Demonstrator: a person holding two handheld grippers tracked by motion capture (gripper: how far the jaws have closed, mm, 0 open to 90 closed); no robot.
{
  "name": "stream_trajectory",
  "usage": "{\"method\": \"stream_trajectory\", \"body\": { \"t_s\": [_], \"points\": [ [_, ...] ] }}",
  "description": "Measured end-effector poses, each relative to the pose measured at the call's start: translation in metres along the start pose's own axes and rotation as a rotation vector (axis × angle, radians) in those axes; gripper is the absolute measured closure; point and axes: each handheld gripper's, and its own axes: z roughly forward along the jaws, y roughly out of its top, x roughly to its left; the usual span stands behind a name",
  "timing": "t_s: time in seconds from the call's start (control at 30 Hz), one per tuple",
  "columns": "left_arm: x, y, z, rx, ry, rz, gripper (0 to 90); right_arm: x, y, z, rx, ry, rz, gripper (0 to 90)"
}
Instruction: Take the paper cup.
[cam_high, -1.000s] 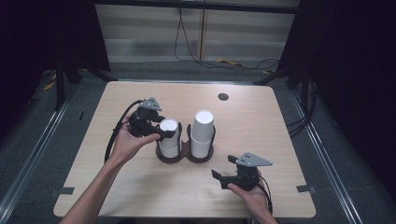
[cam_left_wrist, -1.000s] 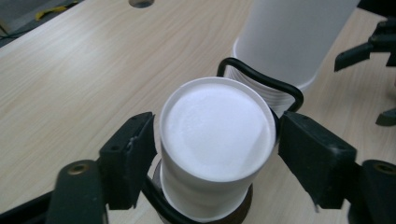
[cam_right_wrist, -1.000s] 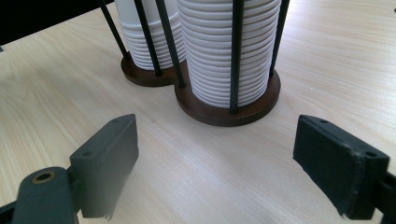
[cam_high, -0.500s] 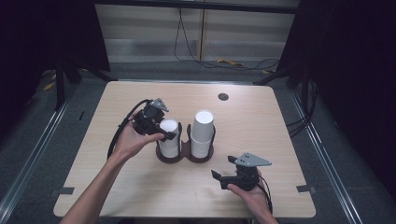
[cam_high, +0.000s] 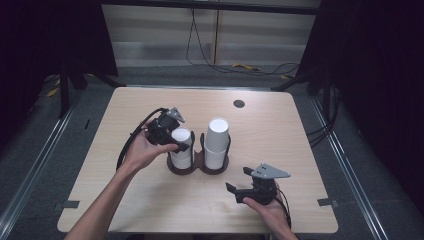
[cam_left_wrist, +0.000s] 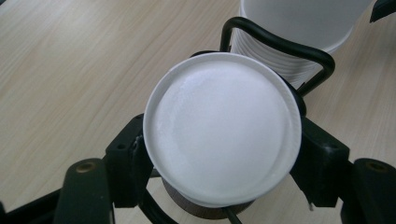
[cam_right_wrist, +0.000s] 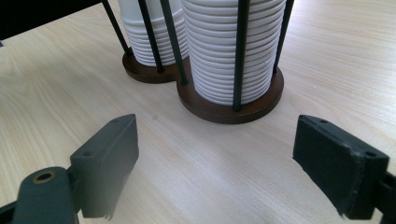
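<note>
1. Dark brown wooden two-bay cup holder with black wire uprights (cam_high: 197, 167) sits mid-worktop on the light wood-grain worktop (cam_high: 150, 210); each bay carries a stack of white ribbed paper cups
2. Shorter left stack of white paper cups (cam_high: 181, 150) is in the holder's left bay, taller right stack of white paper cups (cam_high: 216, 142) in the right bay, the two just beside each other
3. Left gripper (cam_high: 175, 142) is at the top of the left stack; in the left gripper view its fingers (cam_left_wrist: 128, 161) bracket the top white cup (cam_left_wrist: 222, 126) on both sides, pads at the rim. Jaws have just been closing with the cup between them; they look clamped on it
4. That cup is upside down, flat base facing the camera, seated on the stack
5. Right gripper (cam_high: 240, 186) rests low on the worktop near the front edge, held in the person's right hand (cam_high: 267, 210), well apart from the holder
6. Its fingers (cam_right_wrist: 105, 158) stand wide open, nothing between them; holder base straight ahead in the right gripper view
7. Small dark round grommet (cam_high: 239, 103) near the far edge of the worktop
</note>
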Motion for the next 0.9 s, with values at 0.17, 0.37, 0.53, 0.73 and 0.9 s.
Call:
{"method": "stream_trajectory", "body": {
  "t_s": [0.17,0.37,0.53,0.73,0.9],
  "points": [
    [0.0,0.0,-0.003,-0.006,-0.006,-0.002,31.4,-0.001,0.0,0.0,0.0,0.0,0.008,14.1],
    [0.0,0.001,-0.007,-0.025,-0.002,0.002,32.2,0.0,0.0,0.001,0.002,0.003,0.011,14.1],
    [0.001,0.001,-0.009,-0.036,-0.001,-0.001,32.6,-0.001,0.0,0.001,0.004,0.006,0.016,14.2],
    [0.0,0.002,-0.018,-0.055,-0.001,0.006,32.8,-0.001,0.0,0.001,0.004,0.006,0.016,14.1],
    [0.0,0.002,-0.023,-0.081,-0.001,-0.002,32.7,-0.001,0.0,0.001,0.004,0.006,0.015,14.2]
  ]
}}
